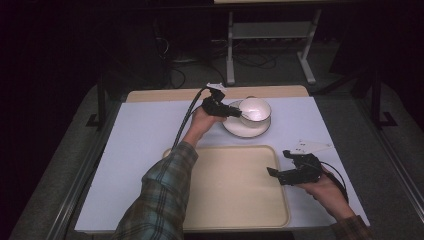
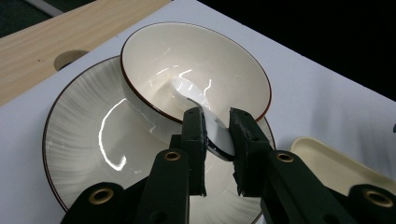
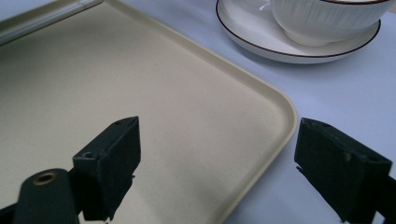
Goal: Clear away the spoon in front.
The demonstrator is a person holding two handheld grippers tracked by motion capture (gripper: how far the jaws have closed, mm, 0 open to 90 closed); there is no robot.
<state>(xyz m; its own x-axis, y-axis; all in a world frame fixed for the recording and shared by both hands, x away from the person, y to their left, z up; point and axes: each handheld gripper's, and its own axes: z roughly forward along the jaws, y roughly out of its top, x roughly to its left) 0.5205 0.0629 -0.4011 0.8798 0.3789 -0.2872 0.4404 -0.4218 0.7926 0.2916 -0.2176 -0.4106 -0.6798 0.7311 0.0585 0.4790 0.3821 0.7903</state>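
I sat at a table covered with a pale sheet [image 1: 140, 130], holding a black two-jaw gripper in each hand. My left gripper [image 2: 217, 128] was stretched forward to a white bowl [image 2: 196, 70] with a thin dark rim, which stood on a white plate [image 2: 88, 135] with the same dark edge, toward the far side of the table. Its jaws were nearly together, pinched on the handle of a white spoon [image 2: 205, 116]. The spoon's scoop lay inside the bowl, and its handle rose over the near rim into my jaws. My sleeve [image 1: 160, 195] on that arm was plaid.

A cream tray [image 1: 235, 210] lay nearer to me, just beside the plate but not touching it. My right gripper [image 3: 217, 163] hovered over the tray's right edge with its jaws spread wide and nothing between them: one jaw was above the tray's floor, the other past its rounded corner, above the pale sheet. A black cable [image 1: 187, 117] trailed back from my left gripper.
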